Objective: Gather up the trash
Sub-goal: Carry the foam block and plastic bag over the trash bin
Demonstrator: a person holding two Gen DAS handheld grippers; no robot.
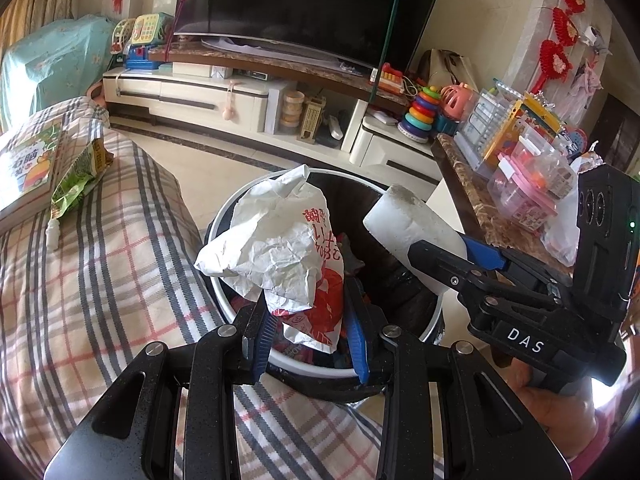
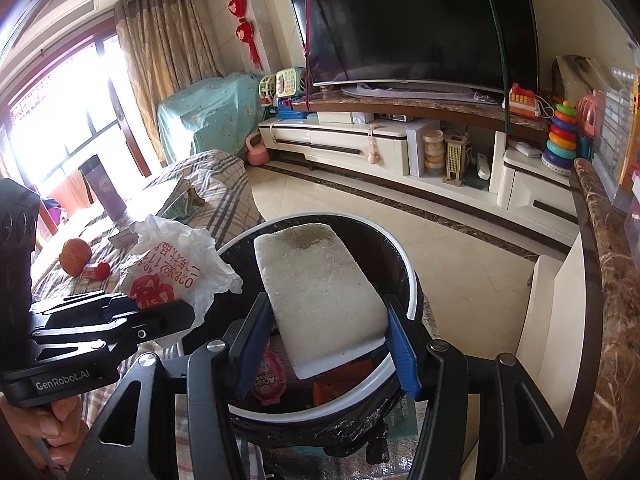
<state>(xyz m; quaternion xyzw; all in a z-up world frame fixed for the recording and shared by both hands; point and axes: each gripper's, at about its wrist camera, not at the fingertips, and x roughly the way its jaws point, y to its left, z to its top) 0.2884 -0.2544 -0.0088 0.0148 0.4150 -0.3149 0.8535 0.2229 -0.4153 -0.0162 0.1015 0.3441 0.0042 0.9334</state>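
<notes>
A round trash bin with a white rim and black liner stands on the floor beside the checked sofa. My left gripper is shut on a crumpled white bag with red print, held over the bin's near side. In the right wrist view that bag hangs at the left, above the bin's left rim. My right gripper is shut on a white foam block, tilted over the bin's opening. The same foam block shows at the right in the left wrist view. Trash lies inside the bin.
The checked sofa cover carries a green snack packet, a book and a small white bottle. An apple and a red can lie further along. A marble-topped cabinet with boxes stands right; the TV unit is behind.
</notes>
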